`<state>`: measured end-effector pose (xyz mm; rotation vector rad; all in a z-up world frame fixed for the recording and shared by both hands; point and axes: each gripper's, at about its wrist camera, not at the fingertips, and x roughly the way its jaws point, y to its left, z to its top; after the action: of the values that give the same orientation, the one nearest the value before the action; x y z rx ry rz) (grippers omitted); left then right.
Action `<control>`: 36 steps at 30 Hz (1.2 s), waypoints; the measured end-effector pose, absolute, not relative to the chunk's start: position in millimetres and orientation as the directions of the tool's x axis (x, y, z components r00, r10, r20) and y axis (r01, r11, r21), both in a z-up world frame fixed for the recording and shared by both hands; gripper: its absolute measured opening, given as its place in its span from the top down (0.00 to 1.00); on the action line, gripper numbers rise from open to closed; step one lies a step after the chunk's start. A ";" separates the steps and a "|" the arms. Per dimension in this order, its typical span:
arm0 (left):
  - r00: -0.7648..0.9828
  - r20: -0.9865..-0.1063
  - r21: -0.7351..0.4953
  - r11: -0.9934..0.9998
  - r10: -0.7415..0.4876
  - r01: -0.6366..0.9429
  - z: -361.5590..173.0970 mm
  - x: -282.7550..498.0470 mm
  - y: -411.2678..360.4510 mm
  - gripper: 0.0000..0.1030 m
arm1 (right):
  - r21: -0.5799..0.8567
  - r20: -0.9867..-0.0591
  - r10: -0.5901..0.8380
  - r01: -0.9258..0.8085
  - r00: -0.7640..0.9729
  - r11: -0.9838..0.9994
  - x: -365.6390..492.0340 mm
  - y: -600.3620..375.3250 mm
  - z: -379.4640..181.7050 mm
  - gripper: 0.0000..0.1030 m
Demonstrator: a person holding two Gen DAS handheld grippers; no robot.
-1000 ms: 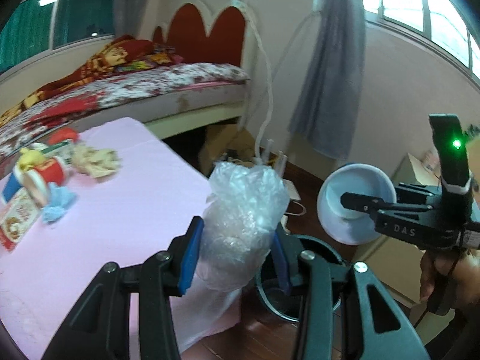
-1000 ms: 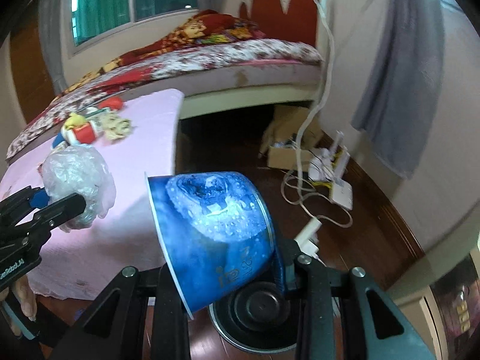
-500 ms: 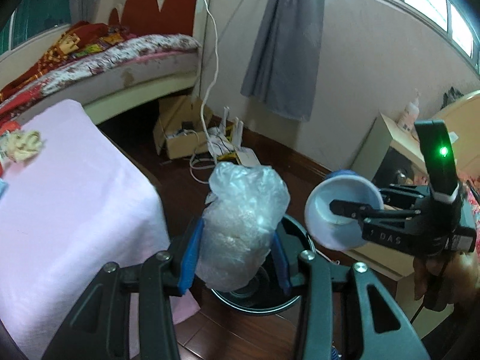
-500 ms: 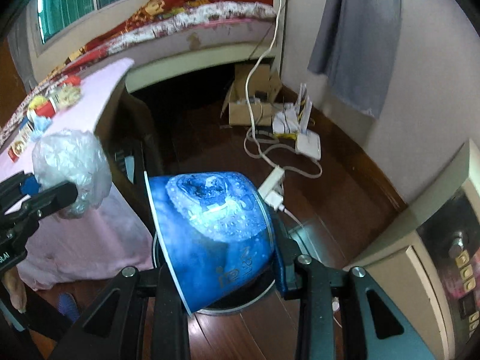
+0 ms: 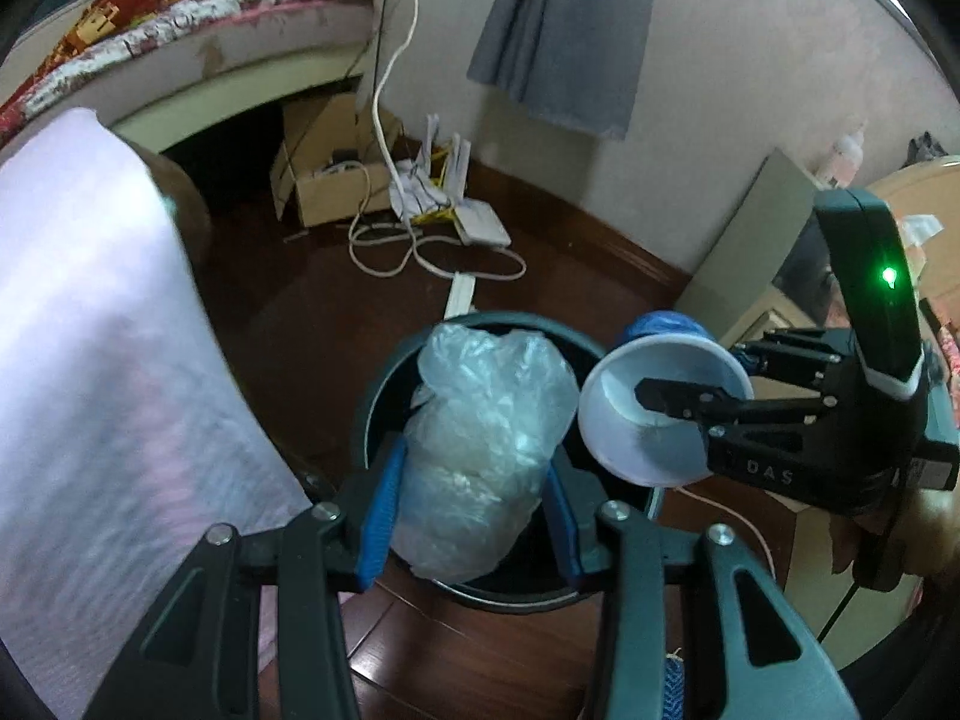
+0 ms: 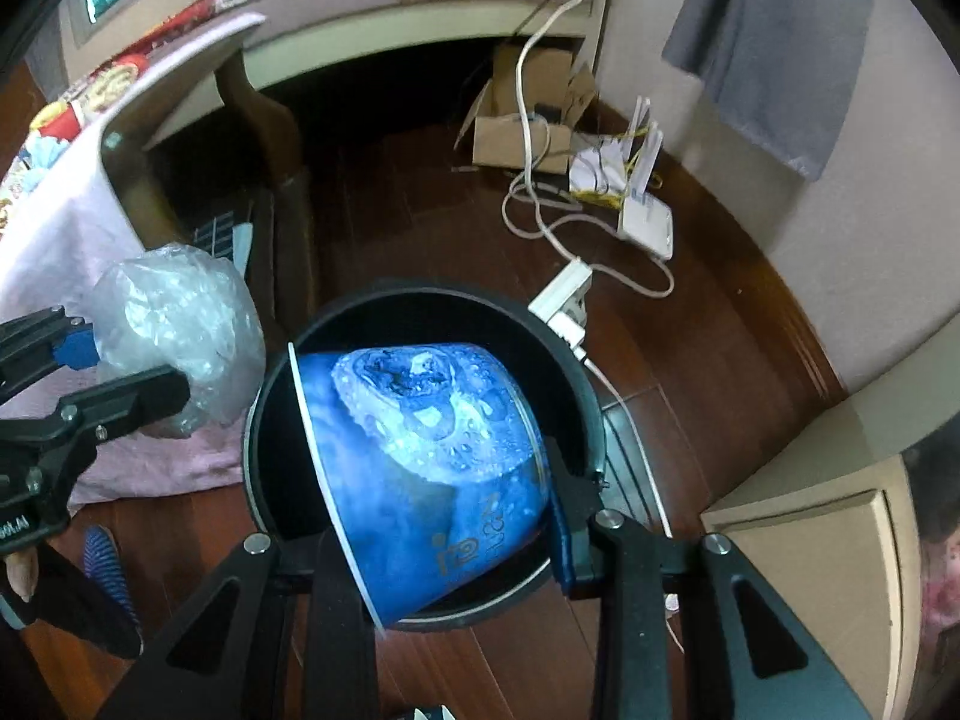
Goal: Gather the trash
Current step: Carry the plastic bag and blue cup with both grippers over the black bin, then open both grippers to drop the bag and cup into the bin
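My left gripper is shut on a crumpled clear plastic bag and holds it over the round black trash bin on the wood floor. My right gripper is shut on a blue paper cup, tilted on its side right above the same bin. In the left wrist view the cup shows its white inside beside the bag, with the right gripper behind it. The bag also shows in the right wrist view, left of the bin.
A table with a pink cloth stands left of the bin, more trash at its far end. On the floor behind lie a cardboard box, white cables and a router. A beige cabinet stands at the right.
Both grippers have swung away from the table and down toward the floor. The bag and the cup now hang right over the bin's mouth, still held.
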<state>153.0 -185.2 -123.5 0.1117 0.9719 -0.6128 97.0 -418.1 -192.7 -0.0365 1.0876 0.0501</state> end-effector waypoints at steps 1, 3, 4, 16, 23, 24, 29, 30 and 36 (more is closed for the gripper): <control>0.396 -0.807 -0.182 0.823 -0.437 0.538 -128.0 155.9 -187.1 0.56 | -0.019 -0.891 0.011 -0.061 0.455 0.998 101.5 -418.0 -199.5 0.66; 0.369 -0.821 -0.190 0.818 -0.435 0.543 -137.9 159.9 -191.4 0.54 | -0.017 -0.903 0.015 -0.068 0.430 0.998 110.6 -419.2 -213.4 0.66; 0.361 -0.822 -0.196 0.815 -0.440 0.546 -140.5 160.1 -192.3 0.53 | -0.015 -0.909 0.017 -0.072 0.416 0.997 114.2 -420.4 -220.3 0.66; 0.459 -0.824 -0.123 0.896 -0.332 0.427 -139.0 159.4 -162.9 0.01 | -0.098 -0.912 -0.090 0.001 0.401 0.995 118.7 -443.1 -224.5 0.16; 0.521 -0.792 -0.105 0.913 -0.317 0.395 -116.2 150.3 -149.9 0.01 | -0.083 -0.896 -0.090 0.035 0.435 0.996 107.0 -436.8 -193.5 0.15; 0.529 -0.790 -0.101 0.916 -0.311 0.387 -112.8 149.3 -148.0 0.01 | -0.090 -0.893 -0.096 0.036 0.439 0.995 105.1 -434.5 -188.8 0.15; 0.567 -0.772 -0.089 0.933 -0.286 0.350 -90.2 134.8 -129.0 0.01 | -0.086 -0.873 -0.088 0.027 0.479 0.996 92.1 -418.7 -152.9 0.15; 0.578 -0.766 -0.084 0.936 -0.281 0.343 -84.3 131.2 -124.8 0.01 | -0.074 -0.868 -0.078 0.026 0.490 0.997 88.1 -414.3 -144.3 0.14; 0.622 -0.739 -0.066 0.947 -0.259 0.315 -64.0 120.6 -108.9 0.01 | -0.057 -0.845 -0.045 -0.007 0.533 0.998 70.5 -383.2 -111.2 0.14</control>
<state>120.6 -108.9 -64.0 0.0725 0.8372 -0.3299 70.5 -383.2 -111.2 -0.0558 1.0091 -0.0226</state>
